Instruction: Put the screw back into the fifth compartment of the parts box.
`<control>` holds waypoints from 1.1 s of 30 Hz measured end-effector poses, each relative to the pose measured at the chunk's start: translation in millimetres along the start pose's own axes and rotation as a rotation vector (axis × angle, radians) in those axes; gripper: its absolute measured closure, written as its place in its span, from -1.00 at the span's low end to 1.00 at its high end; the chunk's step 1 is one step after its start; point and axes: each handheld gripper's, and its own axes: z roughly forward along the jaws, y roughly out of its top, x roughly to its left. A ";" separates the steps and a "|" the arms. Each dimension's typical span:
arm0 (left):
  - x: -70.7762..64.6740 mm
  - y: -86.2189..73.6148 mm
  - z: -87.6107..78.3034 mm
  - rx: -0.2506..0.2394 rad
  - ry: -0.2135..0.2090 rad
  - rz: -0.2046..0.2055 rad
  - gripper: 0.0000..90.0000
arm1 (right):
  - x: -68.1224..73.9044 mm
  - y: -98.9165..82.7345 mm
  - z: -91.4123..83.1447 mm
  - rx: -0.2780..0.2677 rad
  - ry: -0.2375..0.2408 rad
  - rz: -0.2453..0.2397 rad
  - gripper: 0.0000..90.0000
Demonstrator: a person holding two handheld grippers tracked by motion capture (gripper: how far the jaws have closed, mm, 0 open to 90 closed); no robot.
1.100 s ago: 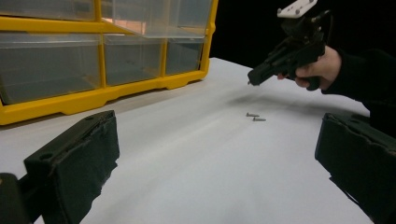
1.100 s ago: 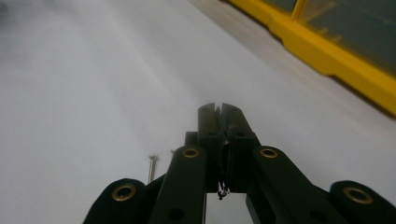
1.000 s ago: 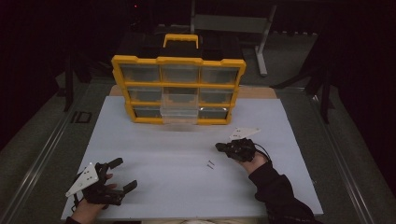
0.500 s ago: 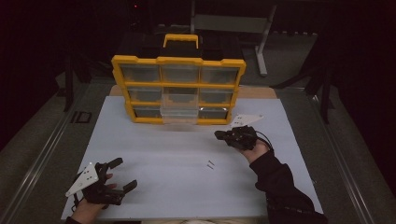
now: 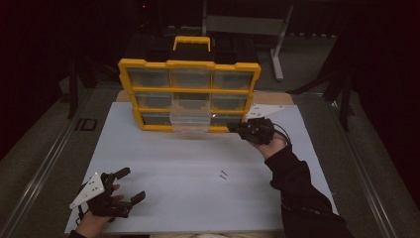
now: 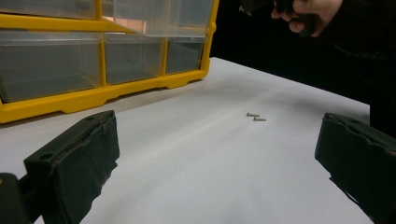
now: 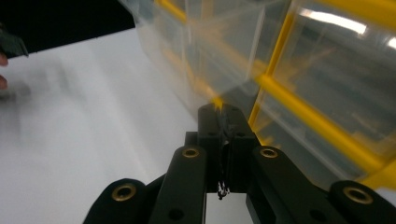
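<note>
The organizer (image 5: 189, 94), a yellow frame of clear drawers with a black and yellow handle on top, stands at the far edge of the white sheet (image 5: 198, 173). One drawer (image 5: 190, 118), in the middle column low on the organizer's front, is pulled out toward the person; the other drawers sit flush.

The right gripper (image 5: 236, 128) is just beside the organizer's lower right corner, pointing at the pulled-out drawer. In the right gripper view its jaws are pressed together, with a thin dark sliver in the seam between them that is too small to identify; whether they pinch anything cannot be told. The clear drawer wall (image 7: 205, 51) and yellow frame bars (image 7: 299, 112) loom close ahead, blurred. The right hand (image 5: 270, 144) and a dark sleeve (image 5: 302, 193) trail back from the organizer toward the near edge.

Two screws (image 5: 222, 174) lie side by side on the sheet, well in front of the organizer and a little to the right of its middle column. In the left gripper view they (image 6: 256, 117) lie ahead between the jaws, far off.

The left gripper (image 5: 132, 184) is well apart from the organizer, near the sheet's near left corner, jaws spread wide and empty, held in the left hand (image 5: 96, 218).
</note>
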 end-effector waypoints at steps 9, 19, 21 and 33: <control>0.1 0.1 -0.4 0.001 -0.002 0.002 -0.99 | -4.4 34.5 0.0 -0.043 -0.004 -0.031 0.95; 0.3 0.1 -0.7 0.000 -0.005 0.000 -0.99 | -3.2 66.3 13.2 -0.061 0.016 -0.066 0.95; 0.2 0.2 -0.8 0.000 -0.005 0.000 -0.99 | -3.2 69.5 17.8 -0.056 0.024 -0.068 0.95; 0.1 0.6 -1.0 0.000 -0.009 0.001 -0.99 | -7.2 73.6 42.9 -0.056 0.087 -0.051 0.95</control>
